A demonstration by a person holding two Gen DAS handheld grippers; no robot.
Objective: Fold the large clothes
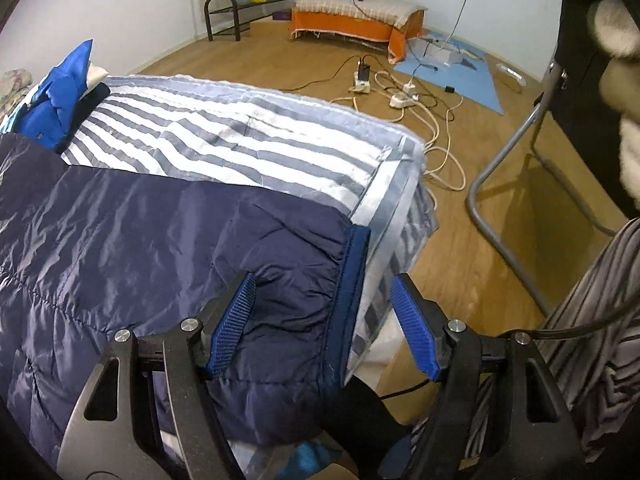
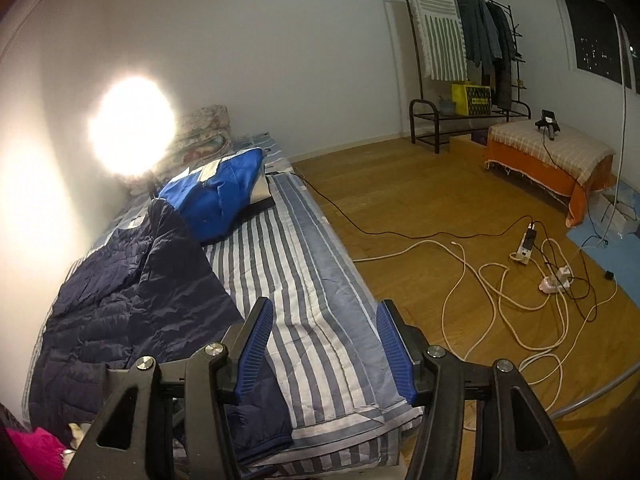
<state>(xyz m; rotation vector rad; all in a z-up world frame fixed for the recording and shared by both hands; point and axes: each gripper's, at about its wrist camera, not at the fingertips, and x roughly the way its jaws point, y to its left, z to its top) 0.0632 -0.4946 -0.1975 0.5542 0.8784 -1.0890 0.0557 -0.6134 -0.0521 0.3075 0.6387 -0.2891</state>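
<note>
Garment: dark navy quilted puffer jacket (image 2: 132,292) lies spread and rumpled on the grey-and-white striped bed cover (image 2: 312,280) | left claw (image 1: 324,328) released above its blue-trimmed hem | right claw (image 2: 326,344) released, empty | progress: folding seemingly barely begun; bright blue padded jacket (image 2: 216,196) already folded beyond.

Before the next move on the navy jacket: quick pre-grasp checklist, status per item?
1. Left gripper open: ok.
2. Right gripper open: ok.
3. Navy jacket hem lies between the left fingers: ok.
4. Jacket lies flat for folding: not ok, creased and bunched.
5. Striped quilt beside the jacket free of clutter: ok near the grippers; blue jacket sits at the far end.
6. Jacket zipped: cannot tell.
</note>
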